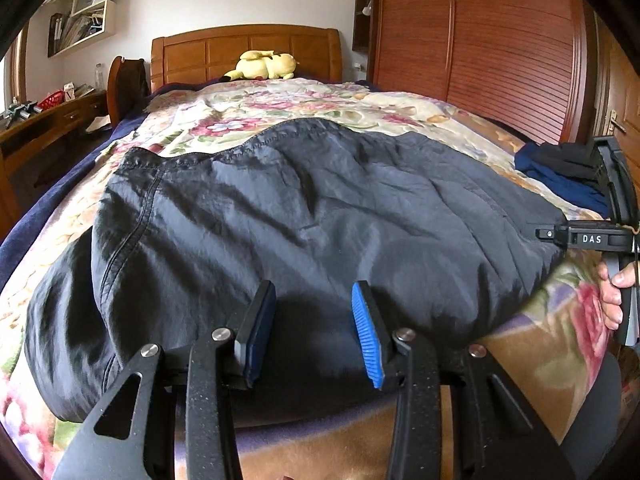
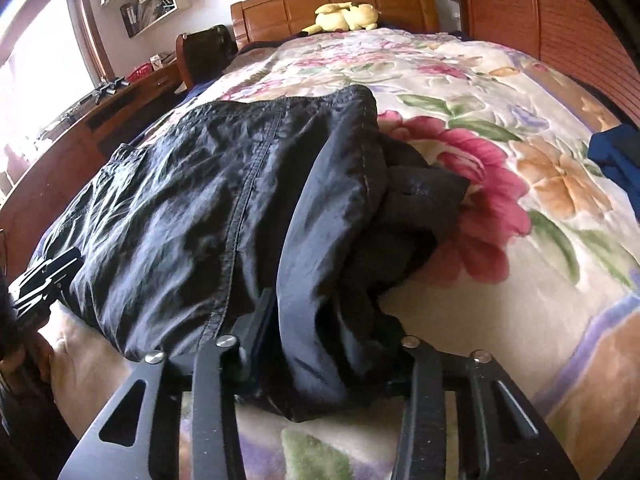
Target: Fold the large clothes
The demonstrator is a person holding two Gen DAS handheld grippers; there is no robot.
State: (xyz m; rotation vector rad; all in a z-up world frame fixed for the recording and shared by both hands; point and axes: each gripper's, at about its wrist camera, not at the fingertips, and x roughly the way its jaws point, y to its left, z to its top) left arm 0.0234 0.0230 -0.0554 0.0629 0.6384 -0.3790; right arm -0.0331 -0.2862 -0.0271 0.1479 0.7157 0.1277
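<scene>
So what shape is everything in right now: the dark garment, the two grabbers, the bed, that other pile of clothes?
Black garment: spread flat on the bed, wrinkled, near edge bunched.
Left gripper: partly open, pads apart over the near edge, no cloth pinched.
Right gripper: closed on the garment's bunched corner.
Floral blanket: spread over the bed.
Blue clothes: piled at the bed's edge.
Plush toy: lying by the headboard.

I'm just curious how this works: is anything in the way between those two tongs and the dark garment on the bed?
Nothing visible. The left tongs sit right over the near edge of the dark garment with the pads apart. The right tongs already have a bunched fold of it between them. Only the floral blanket lies around it.
</scene>
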